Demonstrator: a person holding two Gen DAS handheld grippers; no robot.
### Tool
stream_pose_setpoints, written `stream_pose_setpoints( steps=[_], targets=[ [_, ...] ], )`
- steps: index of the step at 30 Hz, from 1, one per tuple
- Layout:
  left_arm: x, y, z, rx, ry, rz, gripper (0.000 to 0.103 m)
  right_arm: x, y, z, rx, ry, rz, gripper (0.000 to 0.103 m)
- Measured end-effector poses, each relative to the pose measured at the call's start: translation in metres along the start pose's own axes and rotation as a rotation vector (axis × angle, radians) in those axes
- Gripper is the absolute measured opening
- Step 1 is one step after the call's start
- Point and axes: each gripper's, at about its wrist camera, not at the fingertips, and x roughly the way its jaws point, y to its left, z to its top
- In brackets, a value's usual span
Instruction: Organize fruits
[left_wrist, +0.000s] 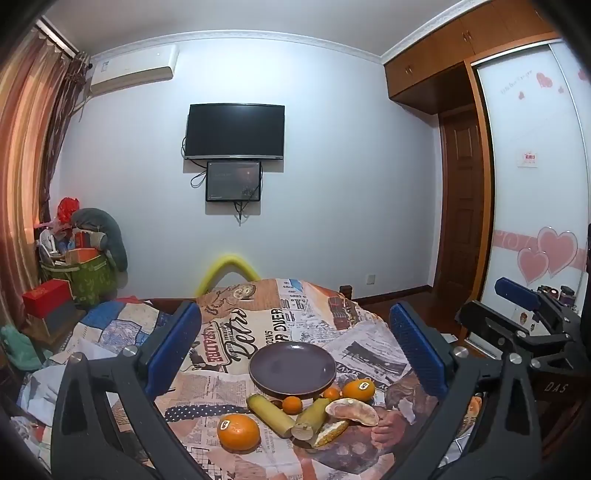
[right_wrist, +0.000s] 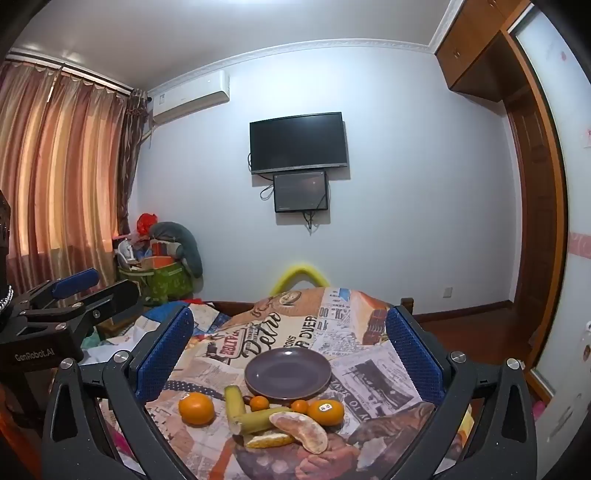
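An empty purple plate (left_wrist: 292, 365) (right_wrist: 288, 373) sits on a table with a newspaper-print cloth (left_wrist: 258, 325). In front of it lie a large orange (left_wrist: 238, 432) (right_wrist: 196, 408), a second stickered orange (left_wrist: 358, 389) (right_wrist: 325, 411), two small tangerines (left_wrist: 292, 404) (right_wrist: 259, 403), two yellow-green sugarcane pieces (left_wrist: 269, 413) (right_wrist: 255, 419), a pomelo segment (left_wrist: 356, 411) (right_wrist: 301, 430) and a yellow peel piece (left_wrist: 330, 432) (right_wrist: 269, 440). My left gripper (left_wrist: 295, 354) is open and empty above the fruit. My right gripper (right_wrist: 290, 354) is open and empty too, beside it; it shows at the right edge of the left wrist view (left_wrist: 532, 317).
A yellow chair back (left_wrist: 229, 269) stands behind the table. A TV (left_wrist: 234, 131) hangs on the far wall. Bags and boxes (left_wrist: 81, 266) pile at the left by the curtains. A wooden wardrobe and door (left_wrist: 461, 206) are on the right.
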Motion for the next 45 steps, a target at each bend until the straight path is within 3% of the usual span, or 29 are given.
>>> stream_pose_setpoints(
  steps=[5, 13, 45],
  targets=[
    [0.001, 0.012, 0.0, -0.026, 0.012, -0.011, 0.103, 0.0, 0.0, 0.0, 0.001, 0.004, 0.004, 0.103],
    [-0.001, 0.0, 0.002, 0.019, 0.0, 0.003, 0.103, 0.006, -0.001, -0.004, 0.003, 0.008, -0.001, 0.103],
    [0.002, -0.006, 0.0, 0.03, 0.007, -0.013, 0.103, -0.004, -0.004, 0.001, 0.024, -0.005, -0.027, 0.103]
  ],
)
